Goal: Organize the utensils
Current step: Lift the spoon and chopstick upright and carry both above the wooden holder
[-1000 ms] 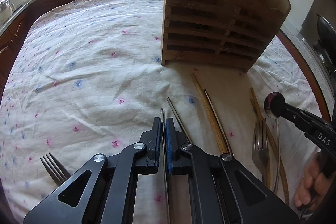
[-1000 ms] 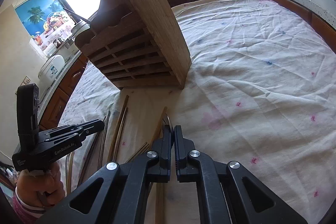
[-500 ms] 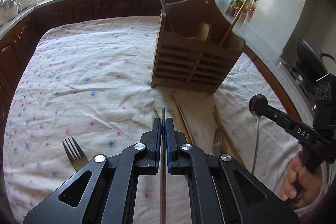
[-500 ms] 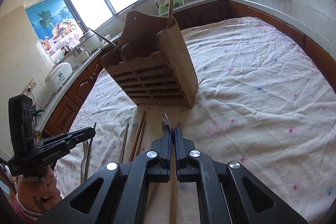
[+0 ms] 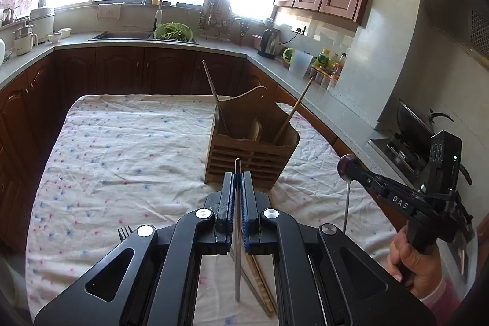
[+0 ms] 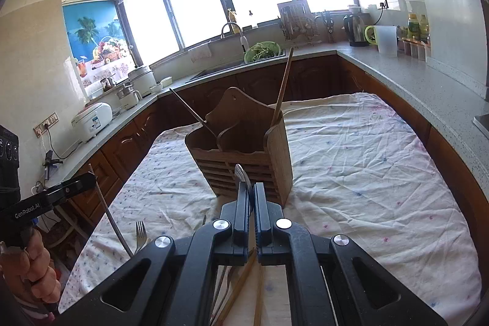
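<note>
The cloth-covered table [image 5: 128, 142] spreads below both tools, with the wooden utensil holder [image 5: 253, 155] standing straight ahead of each. 1 metal chopstick [image 5: 214, 93] already leans in its left compartment, and 1 wooden chopstick [image 5: 293, 109] in its right.

The left gripper [image 5: 237, 188] is pressed together on a thin metal chopstick [image 5: 237, 265], which hangs down between its arms. The right gripper [image 6: 252, 197] pinches a spoon [image 5: 347, 191] by the bowl, handle hanging down.

Both are lifted clear, so the carrying step looks in hand; next each piece needs tipping upright over a matching compartment.

Behind and below the tools, loose wooden chopsticks [image 6: 241, 286] and a fork [image 6: 140, 231] remain on the cloth.
</note>
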Motion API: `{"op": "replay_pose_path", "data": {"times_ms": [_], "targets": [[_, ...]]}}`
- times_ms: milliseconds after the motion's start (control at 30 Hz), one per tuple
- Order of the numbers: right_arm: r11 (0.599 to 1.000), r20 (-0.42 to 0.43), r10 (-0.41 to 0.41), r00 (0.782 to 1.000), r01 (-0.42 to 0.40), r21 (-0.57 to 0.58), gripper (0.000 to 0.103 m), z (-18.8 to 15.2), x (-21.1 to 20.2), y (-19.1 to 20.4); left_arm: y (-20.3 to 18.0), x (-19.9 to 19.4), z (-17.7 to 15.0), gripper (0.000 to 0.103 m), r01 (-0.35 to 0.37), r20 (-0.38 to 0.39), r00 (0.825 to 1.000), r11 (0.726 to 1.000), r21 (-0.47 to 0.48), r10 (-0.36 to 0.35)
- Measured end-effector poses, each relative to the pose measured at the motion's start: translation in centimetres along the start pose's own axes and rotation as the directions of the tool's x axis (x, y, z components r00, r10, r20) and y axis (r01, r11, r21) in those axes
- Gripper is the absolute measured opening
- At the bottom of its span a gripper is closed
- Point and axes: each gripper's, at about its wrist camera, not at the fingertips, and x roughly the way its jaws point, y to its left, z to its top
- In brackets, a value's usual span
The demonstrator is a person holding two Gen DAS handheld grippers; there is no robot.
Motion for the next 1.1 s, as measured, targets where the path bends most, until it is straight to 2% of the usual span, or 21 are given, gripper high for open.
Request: {"op": "replay_pose_path", "data": {"times_ms": [400, 733, 900, 1100], "targets": [[1.0, 0.031, -0.02, 0.999, 0.02, -0.001, 0.003, 0.1, -0.2, -0.3, 0.0, -1.1, 0.6, 0.003, 0.018, 0.043, 0.999, 1.0, -0.015, -0.018], [0.997, 0.12, -0.069, 0.99, 0.072, -0.021, 0.003, 2.7, 1.0, -0.2, -0.3, -1.1, 4.5, 0.003, 0.034, 0.12, 0.992, 0.999, 0.002, -0.034], [0.994, 0.211, -0.101, 0.972, 0.106, -0.015, 0.003, 5.6, 1.7, -0.3, -0.3, -0.8, 7.8, 0.003, 0.03, 0.183, 0.983, 0.999, 0.012, -0.032], [0.989, 0.337, -0.135, 0.932, 0.146, -0.007, 0.003, 9.9, 3.2, 0.1, 0.1, 0.2, 12.2, 0.003, 0.019, 0.271, 0.962, 1.0, 0.015, -0.022]]}}
